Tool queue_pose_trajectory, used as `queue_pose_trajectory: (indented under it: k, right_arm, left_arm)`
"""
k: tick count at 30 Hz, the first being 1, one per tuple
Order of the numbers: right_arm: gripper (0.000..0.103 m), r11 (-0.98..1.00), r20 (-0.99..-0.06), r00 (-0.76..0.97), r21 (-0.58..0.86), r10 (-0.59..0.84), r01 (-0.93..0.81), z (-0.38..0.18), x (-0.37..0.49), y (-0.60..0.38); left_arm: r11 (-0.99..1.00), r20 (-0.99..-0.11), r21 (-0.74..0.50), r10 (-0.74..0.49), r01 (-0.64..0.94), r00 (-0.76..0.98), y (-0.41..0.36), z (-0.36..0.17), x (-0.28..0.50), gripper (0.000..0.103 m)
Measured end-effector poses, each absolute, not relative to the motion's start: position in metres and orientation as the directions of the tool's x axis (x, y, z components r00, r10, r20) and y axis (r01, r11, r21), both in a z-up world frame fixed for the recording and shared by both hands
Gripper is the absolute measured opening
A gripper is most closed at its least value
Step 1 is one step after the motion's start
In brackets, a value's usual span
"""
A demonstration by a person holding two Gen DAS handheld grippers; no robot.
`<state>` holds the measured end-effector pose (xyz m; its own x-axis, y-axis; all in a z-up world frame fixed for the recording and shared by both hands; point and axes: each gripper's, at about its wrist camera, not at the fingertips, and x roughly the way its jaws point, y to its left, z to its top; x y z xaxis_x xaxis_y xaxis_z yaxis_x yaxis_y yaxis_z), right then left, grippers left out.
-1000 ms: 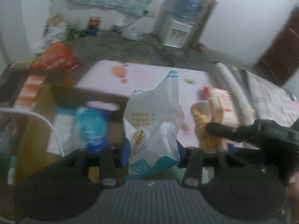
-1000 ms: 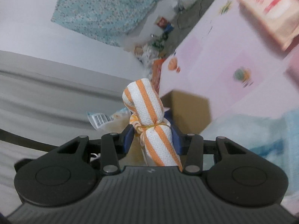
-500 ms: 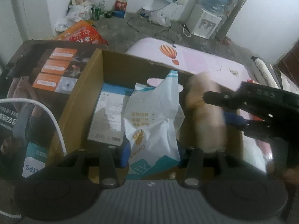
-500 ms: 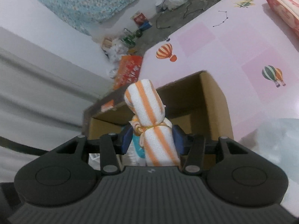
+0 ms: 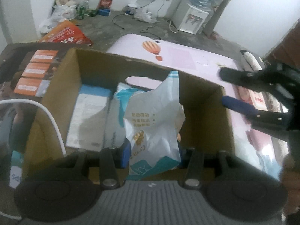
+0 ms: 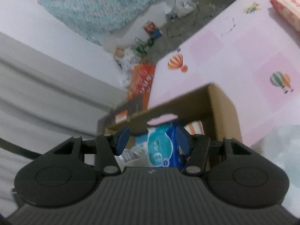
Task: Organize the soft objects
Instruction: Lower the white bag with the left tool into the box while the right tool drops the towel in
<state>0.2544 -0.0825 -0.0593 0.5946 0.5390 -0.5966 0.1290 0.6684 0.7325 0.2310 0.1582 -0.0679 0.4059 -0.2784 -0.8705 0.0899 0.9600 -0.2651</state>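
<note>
- The cardboard box (image 5: 61, 86) on the pink balloon-print mat (image 6: 253, 60) already holds a white pack (image 5: 88, 120), a blue tissue pack (image 6: 161, 146) and an orange-striped towel roll (image 6: 195, 128), so I judge the sorting partly done.
- The white snack bag (image 5: 155, 131), pinched by the left gripper (image 5: 155, 155) over the box, is not yet dropped.
- The right gripper (image 6: 152, 140) hangs over the box's edge, fingers (image 6: 121, 138) empty and opening.
- A pink wipes pack (image 6: 286, 9) remains on the mat.
- Bag print is mostly unreadable; "Corn" shows.
</note>
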Motion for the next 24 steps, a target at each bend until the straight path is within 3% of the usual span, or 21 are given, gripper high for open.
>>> queue_pose_trajectory:
  k: [4, 8, 14, 20, 24]
  right_arm:
    - [0.055, 0.652, -0.574, 0.636, 0.745, 0.516, 0.143, -0.047, 0.244, -0.114]
    - [0.055, 0.637, -0.567, 0.666, 0.751, 0.486, 0.175, -0.044, 0.232, -0.143]
    - [0.055, 0.612, -0.571, 0.684, 0.758, 0.454, 0.226, -0.055, 0.217, -0.175]
    - [0.056, 0.611, -0.581, 0.687, 0.752, 0.436, 0.248, -0.068, 0.209, -0.185]
    - [0.056, 0.607, -0.585, 0.689, 0.750, 0.427, 0.261, -0.075, 0.204, -0.189]
  left_arm:
    - [0.942, -0.852, -0.320, -0.334, 0.102, 0.404, 0.145, -0.069, 0.238, 0.047]
    - [0.888, -0.801, -0.449, -0.448, 0.095, 0.396, 0.135, -0.078, 0.250, 0.047]
    - [0.795, -0.744, -0.606, -0.580, 0.032, 0.331, 0.124, -0.118, 0.269, 0.046]
    - [0.846, -0.796, -0.531, -0.516, 0.045, 0.316, 0.119, -0.138, 0.271, 0.046]
    - [0.906, -0.845, -0.413, -0.420, 0.096, 0.330, 0.108, -0.128, 0.270, 0.044]
